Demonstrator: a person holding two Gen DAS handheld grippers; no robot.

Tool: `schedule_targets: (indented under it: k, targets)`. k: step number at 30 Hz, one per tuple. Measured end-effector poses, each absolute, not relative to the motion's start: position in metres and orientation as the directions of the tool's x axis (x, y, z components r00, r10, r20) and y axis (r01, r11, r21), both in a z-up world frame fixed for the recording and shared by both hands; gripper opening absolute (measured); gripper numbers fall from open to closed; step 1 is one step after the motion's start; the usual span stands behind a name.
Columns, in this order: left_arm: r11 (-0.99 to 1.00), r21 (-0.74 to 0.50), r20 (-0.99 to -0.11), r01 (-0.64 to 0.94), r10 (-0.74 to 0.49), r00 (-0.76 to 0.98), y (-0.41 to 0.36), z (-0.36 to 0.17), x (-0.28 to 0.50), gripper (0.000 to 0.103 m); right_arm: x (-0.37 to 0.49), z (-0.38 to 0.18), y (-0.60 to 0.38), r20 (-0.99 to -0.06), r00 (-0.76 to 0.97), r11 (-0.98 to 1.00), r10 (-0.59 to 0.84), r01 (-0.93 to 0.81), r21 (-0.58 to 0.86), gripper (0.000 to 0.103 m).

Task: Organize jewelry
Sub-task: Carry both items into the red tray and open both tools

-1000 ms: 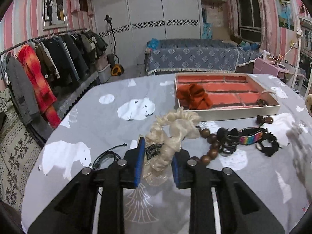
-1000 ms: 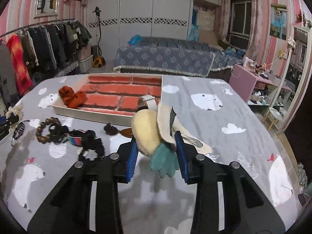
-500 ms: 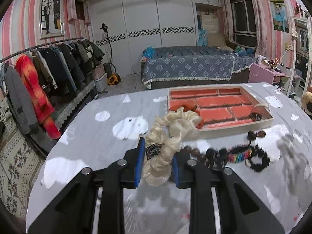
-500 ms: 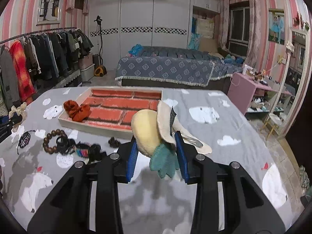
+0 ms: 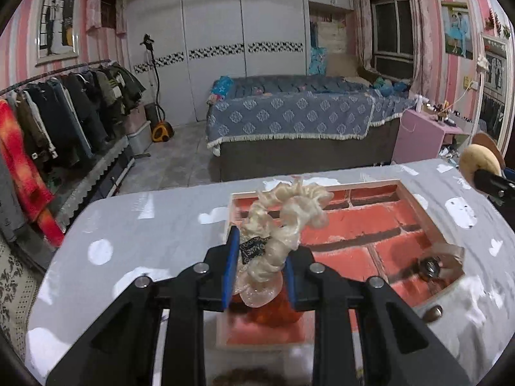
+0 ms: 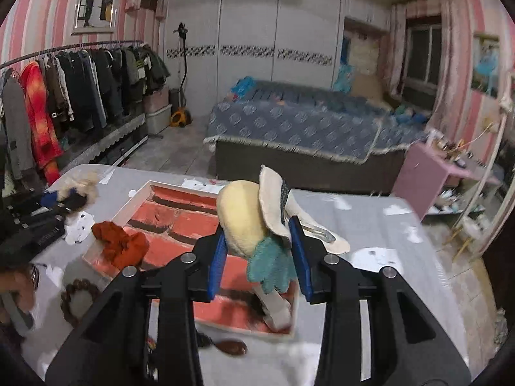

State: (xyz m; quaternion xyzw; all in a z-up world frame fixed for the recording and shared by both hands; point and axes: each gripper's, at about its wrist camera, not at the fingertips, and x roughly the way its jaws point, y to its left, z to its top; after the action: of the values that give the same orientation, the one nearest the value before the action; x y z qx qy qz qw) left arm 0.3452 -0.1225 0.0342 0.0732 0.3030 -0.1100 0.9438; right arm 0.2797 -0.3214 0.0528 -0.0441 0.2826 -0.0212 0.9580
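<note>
In the left wrist view, the left gripper (image 5: 259, 270) sits low in the centre of the frame, its blue pads closed onto a cream scrunchie (image 5: 283, 222) that curls up and to the right above them; a small dark tag on it shows beside the left pad. Behind and below lies the brick-patterned tray (image 5: 415, 207), its near edge partly hidden by the gripper body. An orange scrunchie (image 5: 273, 308) is mostly covered by the cream one and the fingers, so only a patch shows at lower centre. A small dark item (image 5: 429, 265) lies in the tray's right corner, too blurred to name, and a brown bead (image 5: 433, 313) rests on the table just outside it. At the right edge the plush hair clip (image 5: 478, 165) is cut off by the frame. In the right wrist view, the right gripper (image 6: 259, 257) at centre is clamped on that plush hair clip (image 6: 248, 218), yellow and cream with a teal tuft, held above the tray (image 6: 135, 196). The orange scrunchie (image 6: 120, 246) lies at the tray's left end. The left gripper (image 6: 54, 206) at the left edge is smeared, and a beaded bracelet (image 6: 79, 300) at lower left is blurred.
</note>
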Motion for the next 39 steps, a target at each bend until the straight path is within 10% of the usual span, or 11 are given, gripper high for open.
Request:
schedule_targets:
  k: [11,17,39]
  targets:
    - [0.956,0.095,-0.698,0.279,-0.136,0.703,-0.156,-0.041,0.388,0.028,0.362,-0.039,-0.307,-0.683,0.726,0.990,-0.074,-0.027,-0.136,0.039]
    - [0.953,0.089,-0.727,0.288,-0.136,0.673,-0.152,-0.047,0.398,0.048,0.369,-0.068,-0.311,-0.736,0.674,0.994,-0.063,-0.028,-0.110,0.048]
    - [0.978,0.073,-0.528,0.197,-0.130,0.839,-0.037,0.038,0.202,0.080,0.144,0.040,-0.338,-0.478,0.878,1.000,-0.004,0.001,-0.007,0.077]
